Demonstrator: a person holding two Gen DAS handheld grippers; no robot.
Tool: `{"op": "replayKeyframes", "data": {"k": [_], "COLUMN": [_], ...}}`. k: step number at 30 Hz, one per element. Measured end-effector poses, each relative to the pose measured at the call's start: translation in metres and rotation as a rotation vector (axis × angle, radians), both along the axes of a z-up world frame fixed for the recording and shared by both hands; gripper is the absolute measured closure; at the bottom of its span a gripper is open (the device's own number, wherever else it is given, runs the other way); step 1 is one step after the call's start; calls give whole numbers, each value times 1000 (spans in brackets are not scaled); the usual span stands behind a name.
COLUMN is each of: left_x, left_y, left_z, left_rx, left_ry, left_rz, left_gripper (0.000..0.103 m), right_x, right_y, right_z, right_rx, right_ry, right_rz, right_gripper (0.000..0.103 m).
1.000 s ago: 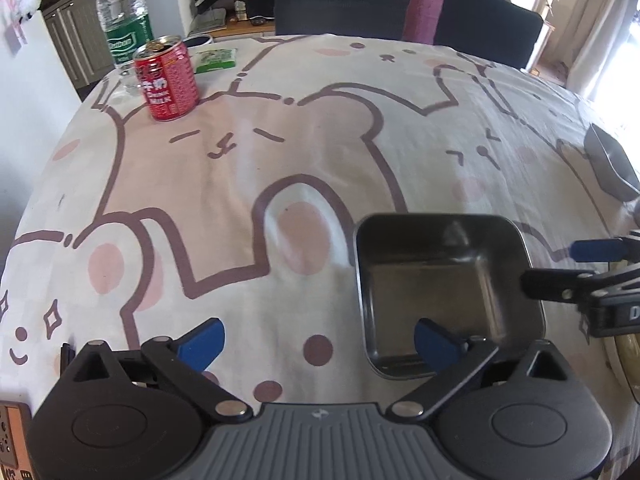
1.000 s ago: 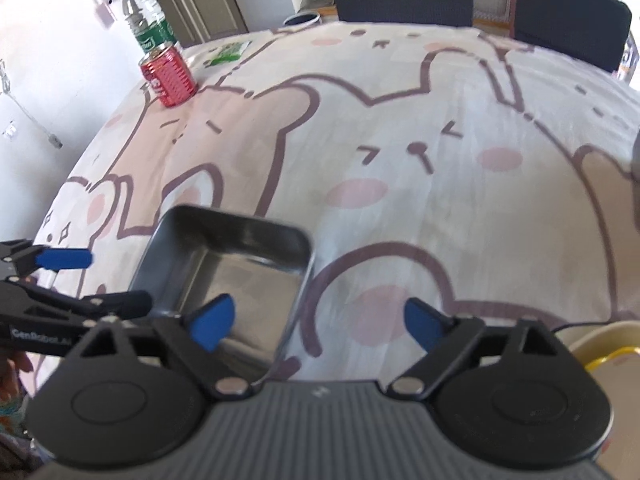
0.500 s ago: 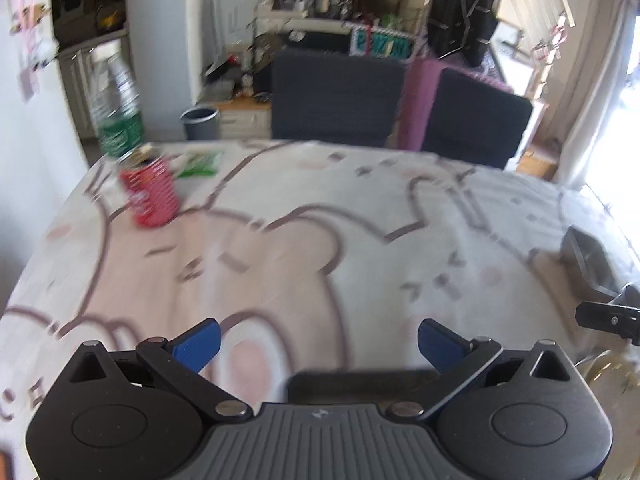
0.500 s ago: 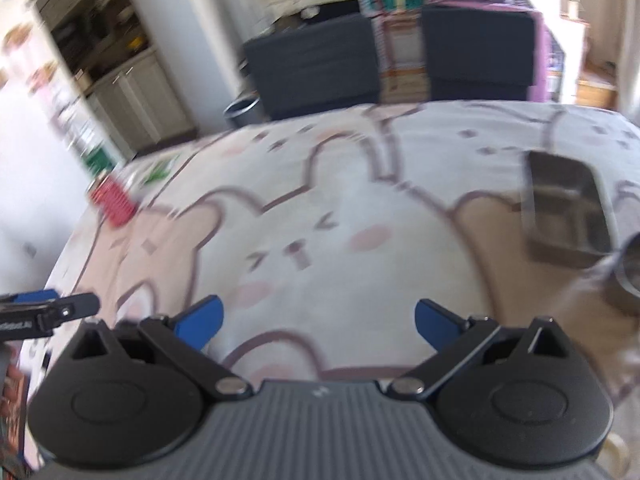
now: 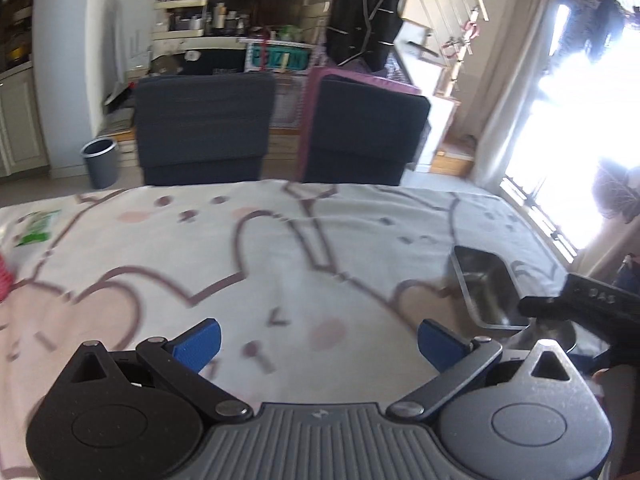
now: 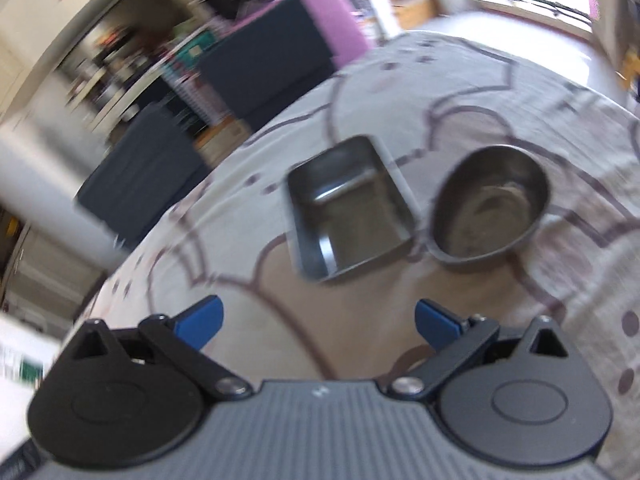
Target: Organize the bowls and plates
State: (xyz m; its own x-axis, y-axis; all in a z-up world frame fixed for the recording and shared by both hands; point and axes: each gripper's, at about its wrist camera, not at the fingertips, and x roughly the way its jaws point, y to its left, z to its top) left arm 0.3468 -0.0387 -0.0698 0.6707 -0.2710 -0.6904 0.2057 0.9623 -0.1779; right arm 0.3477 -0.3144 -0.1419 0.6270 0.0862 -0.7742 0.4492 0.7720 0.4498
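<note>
A rectangular steel tray (image 6: 348, 210) lies on the cartoon-print tablecloth (image 6: 500, 92), with a round steel bowl (image 6: 490, 208) just to its right. My right gripper (image 6: 318, 320) is open and empty, hovering a short way before both. The same tray (image 5: 486, 288) shows at the right of the left wrist view, with the bowl (image 5: 554, 334) partly hidden behind the right gripper's body (image 5: 592, 308). My left gripper (image 5: 318, 340) is open and empty above the cloth (image 5: 240, 264).
Two dark chairs (image 5: 204, 128) (image 5: 362, 132) stand at the table's far edge. A green packet (image 5: 36, 228) and a sliver of a red can (image 5: 4, 280) sit at the far left. A grey bin (image 5: 100, 162) stands on the floor. A bright window (image 5: 580, 132) is at right.
Both grippers have lifted away from the square steel tray near the front edge and swung right. The right gripper now faces the rectangular tray and round bowl, tilted. Both stay open.
</note>
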Motion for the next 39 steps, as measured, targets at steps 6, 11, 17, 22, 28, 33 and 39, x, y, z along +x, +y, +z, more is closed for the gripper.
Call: {"op": "replayKeyframes", "data": {"k": [6,11,17,22,28,33,39], "left_x": [33,62,80,83,86,87,88], "left_y": [-40,-62,-80,-82,-80,-83,-86], "left_z": [-14,-24,-40,-48,-50,-52,-57], "left_rx": [-37,-75,-98,-120,-148,-167,-129], "left_ry": [6,20,27,28,19,13,5], "left_rz": [-39,-50,-73,-69,-52,-52,-63], "left_gripper": [0,0,0,0,0,0,0], "right_x": [10,21,21,29,48,56,62], "right_y": [-25,-19,-22,-27,-16,-6,-4], "right_z": [-27,-44,-47,-56,-56,-51,-47], "right_rx": [109,185,130,120,69,-1,-33], "right_ry": [40,60,70,106,107,108,118], "right_rz": [-186,-230,-322,-302,-140,5,172], "right_gripper": [0,3,21,36,54,78,98]}}
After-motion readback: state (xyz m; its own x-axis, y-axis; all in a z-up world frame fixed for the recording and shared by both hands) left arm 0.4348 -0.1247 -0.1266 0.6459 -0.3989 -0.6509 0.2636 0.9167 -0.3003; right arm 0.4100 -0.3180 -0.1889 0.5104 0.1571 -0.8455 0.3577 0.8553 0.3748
